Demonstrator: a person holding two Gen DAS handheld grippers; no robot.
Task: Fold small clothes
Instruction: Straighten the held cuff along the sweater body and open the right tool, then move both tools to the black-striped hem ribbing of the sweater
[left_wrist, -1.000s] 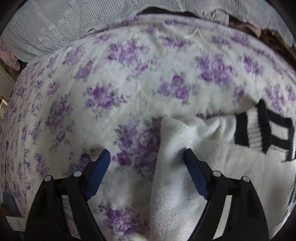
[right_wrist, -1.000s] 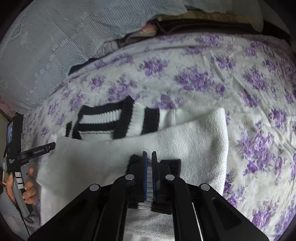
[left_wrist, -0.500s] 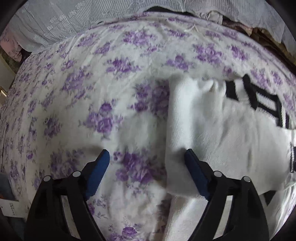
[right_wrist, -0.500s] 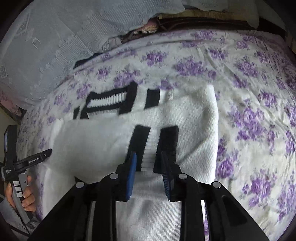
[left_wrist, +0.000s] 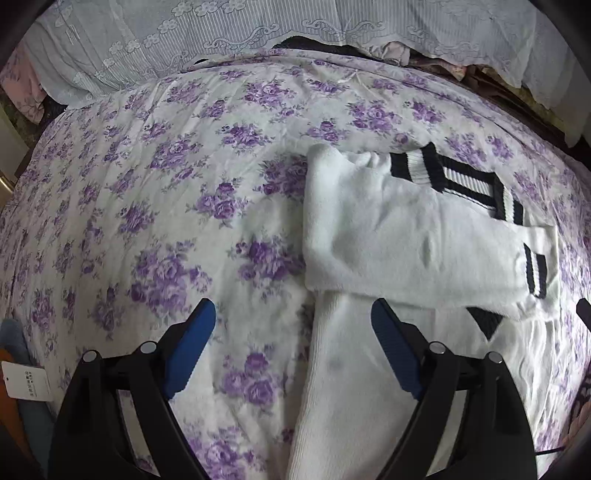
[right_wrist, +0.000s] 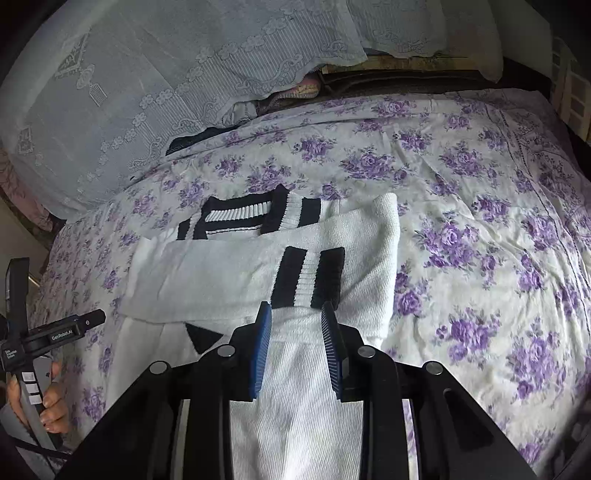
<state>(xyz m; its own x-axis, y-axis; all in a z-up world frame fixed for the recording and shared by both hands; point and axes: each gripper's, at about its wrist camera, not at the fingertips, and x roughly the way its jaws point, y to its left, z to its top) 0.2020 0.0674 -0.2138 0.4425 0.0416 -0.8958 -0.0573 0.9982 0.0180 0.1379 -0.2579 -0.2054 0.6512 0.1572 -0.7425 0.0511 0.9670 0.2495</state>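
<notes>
A white knit sweater (left_wrist: 373, 229) with black-striped collar (left_wrist: 465, 181) and cuffs lies on the floral bedspread (left_wrist: 177, 206), both sleeves folded across its chest. My left gripper (left_wrist: 293, 321) is open and empty, over the sweater's left edge and above it. In the right wrist view the sweater (right_wrist: 229, 273) lies straight ahead. My right gripper (right_wrist: 295, 317) is open and empty, just behind the striped cuff (right_wrist: 308, 277) of the top sleeve.
Lace-covered pillows (right_wrist: 147, 85) and dark bedding line the far side of the bed. The person's hand (right_wrist: 51, 402) holding the left gripper shows at the left of the right wrist view. A paper tag (left_wrist: 26, 380) hangs at the lower left.
My right gripper has opened and let go of the striped cuff, which now lies on the sweater. Both grippers have pulled back from the sweater.
</notes>
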